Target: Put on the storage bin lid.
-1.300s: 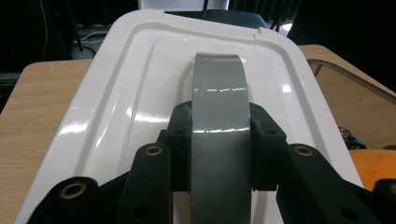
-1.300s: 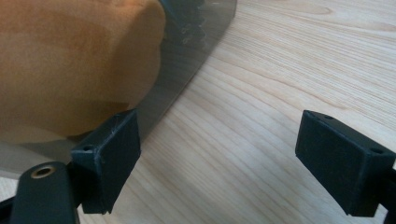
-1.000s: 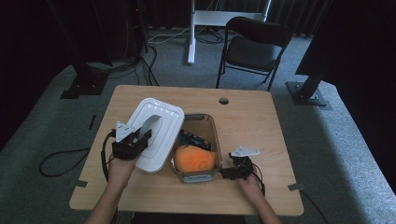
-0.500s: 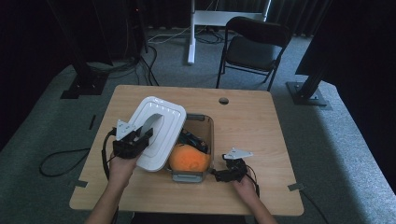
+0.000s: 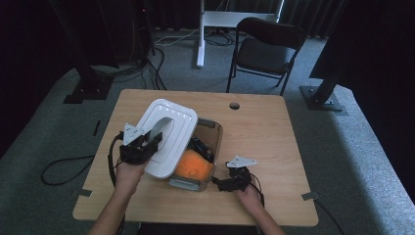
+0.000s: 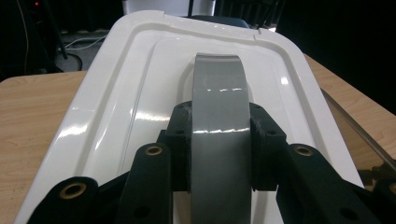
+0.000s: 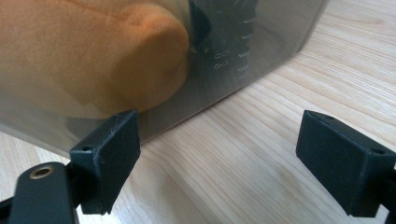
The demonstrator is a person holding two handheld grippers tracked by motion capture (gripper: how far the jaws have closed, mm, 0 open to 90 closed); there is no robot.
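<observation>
A white lid (image 5: 169, 134) with a grey strap handle (image 5: 159, 131) is held tilted over the left side of a clear plastic bin (image 5: 214, 128). My left gripper (image 5: 142, 147) is shut on that handle; in the left gripper view the jaws of the left gripper (image 6: 220, 140) pinch the grey handle (image 6: 219, 93) from both sides, with the lid (image 6: 135, 93) behind. Inside the bin lie an orange soft object (image 5: 193, 164) and dark items. My right gripper (image 5: 222, 183) stands open at the bin's front right corner. In the right gripper view the right gripper (image 7: 224, 158) holds nothing, and its left jaw is against the bin wall (image 7: 243, 60), with the orange object (image 7: 93, 51) behind it.
The wooden table (image 5: 274, 142) has a cable hole (image 5: 234, 105) near its far edge. A black chair (image 5: 266, 46) and a white desk leg (image 5: 200, 34) stand beyond it. Cables (image 5: 63, 166) lie on the floor at left.
My right gripper has slid left across the table up to the bin's front corner. The lid has shifted slightly right over the bin in my left gripper.
</observation>
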